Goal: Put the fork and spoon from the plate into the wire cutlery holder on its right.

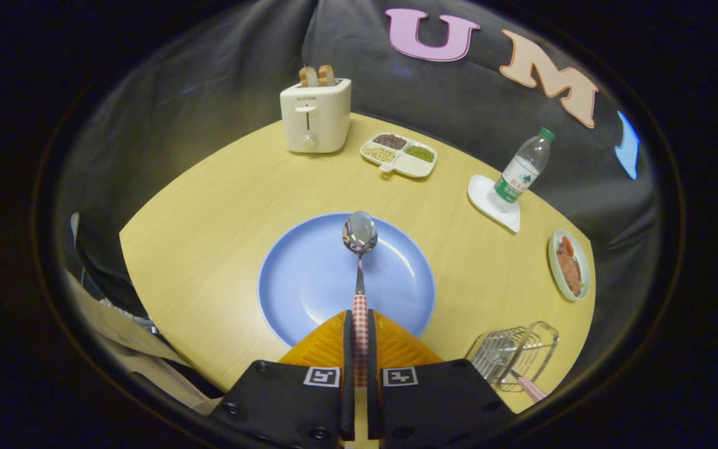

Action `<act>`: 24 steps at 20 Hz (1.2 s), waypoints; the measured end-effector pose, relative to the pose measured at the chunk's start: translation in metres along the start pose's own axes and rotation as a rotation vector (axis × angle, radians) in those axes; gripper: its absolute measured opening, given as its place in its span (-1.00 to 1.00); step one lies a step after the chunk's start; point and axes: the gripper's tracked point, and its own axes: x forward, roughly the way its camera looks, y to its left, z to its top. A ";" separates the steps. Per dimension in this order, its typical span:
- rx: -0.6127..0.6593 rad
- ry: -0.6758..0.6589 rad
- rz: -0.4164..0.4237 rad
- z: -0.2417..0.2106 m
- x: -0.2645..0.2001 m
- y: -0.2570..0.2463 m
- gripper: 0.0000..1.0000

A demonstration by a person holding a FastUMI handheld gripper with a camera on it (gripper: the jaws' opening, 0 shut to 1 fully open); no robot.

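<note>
Red-and-white checked handle of the spoon [359, 274] clamped between the two fingers of the gripper [359, 324], jaws drawn narrow and pressing on it from both sides. Shiny bowl of the spoon pointing straight ahead, beyond the fingertips, over the far half of the blue plate [309, 280]; whether lifted clear of the plate or touching it, cannot tell. Plate otherwise bare, lying on the pale wooden table [209, 212] just ahead of the fingers. Right of the plate and close to the near table edge, the wire cutlery holder [513, 355], with a second checked handle, seemingly the fork [530, 388], leaning out of it toward the near edge. Between plate and holder, a strip of bare wood. Beyond the plate, open table up to a white toaster [315, 115] with two slices of bread, and just right of it a divided white dish [399, 156] with beans or grains. Farther right of the plate, a water bottle [521, 171] upright on a small white tray [493, 202], and near the right table edge a small green-rimmed dish [569, 265] with reddish food. Left of the plate, wide bare wood up to the table edge.
</note>
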 end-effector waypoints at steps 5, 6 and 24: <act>-0.007 0.002 -0.005 0.003 -0.029 -0.033 -0.78; -0.013 0.006 -0.010 0.001 -0.034 -0.041 -0.78; -0.107 0.287 -0.067 -0.092 -0.121 -0.179 -0.78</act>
